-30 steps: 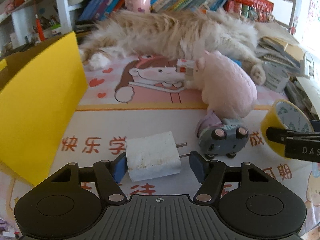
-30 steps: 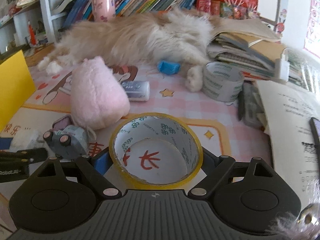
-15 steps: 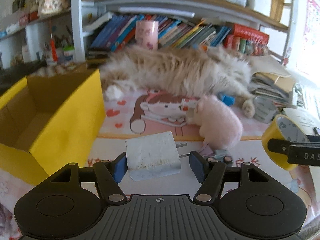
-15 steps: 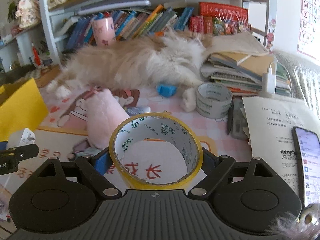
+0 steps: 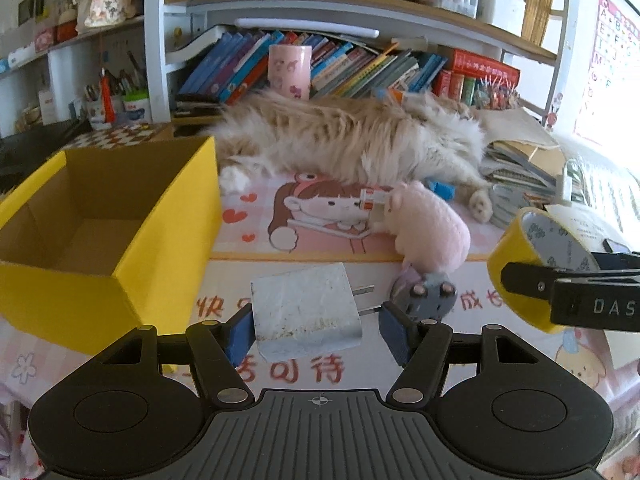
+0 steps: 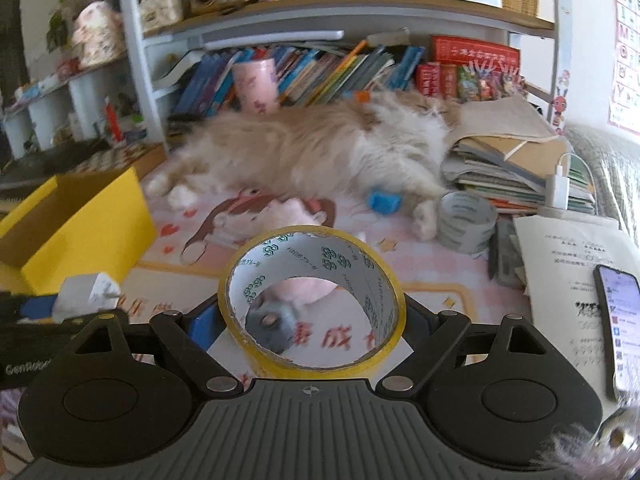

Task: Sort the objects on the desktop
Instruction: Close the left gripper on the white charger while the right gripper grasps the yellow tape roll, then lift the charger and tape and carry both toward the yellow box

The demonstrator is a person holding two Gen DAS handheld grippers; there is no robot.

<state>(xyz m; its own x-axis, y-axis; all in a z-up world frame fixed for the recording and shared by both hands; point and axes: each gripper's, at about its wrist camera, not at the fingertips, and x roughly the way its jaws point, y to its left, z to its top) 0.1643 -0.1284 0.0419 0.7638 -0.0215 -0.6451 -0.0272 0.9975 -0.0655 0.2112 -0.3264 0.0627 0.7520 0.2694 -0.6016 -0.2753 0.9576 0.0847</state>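
Observation:
My left gripper [image 5: 316,328] is shut on a white plug adapter [image 5: 306,310], its prongs against the right pad, held above the desk mat. An open yellow cardboard box [image 5: 120,240] stands to its left, its inside bare. My right gripper [image 6: 312,316] is shut on a yellow tape roll [image 6: 312,300], lifted off the mat; the same tape roll [image 5: 532,264] shows at the right of the left wrist view. The adapter [image 6: 86,292] and yellow box [image 6: 80,224] appear at the left of the right wrist view.
A fluffy cat [image 5: 352,140] lies across the back of the desk before a bookshelf. A pink plush [image 5: 432,228], a grey toy car [image 5: 428,300], a blue object [image 6: 382,200], a grey tape roll [image 6: 466,220], stacked books [image 6: 516,168], papers and a phone [image 6: 618,320] lie around.
Both grippers have risen off the mat with the adapter and the tape roll. The yellow box's inside has come into view at the left, and the shelf shows higher up.

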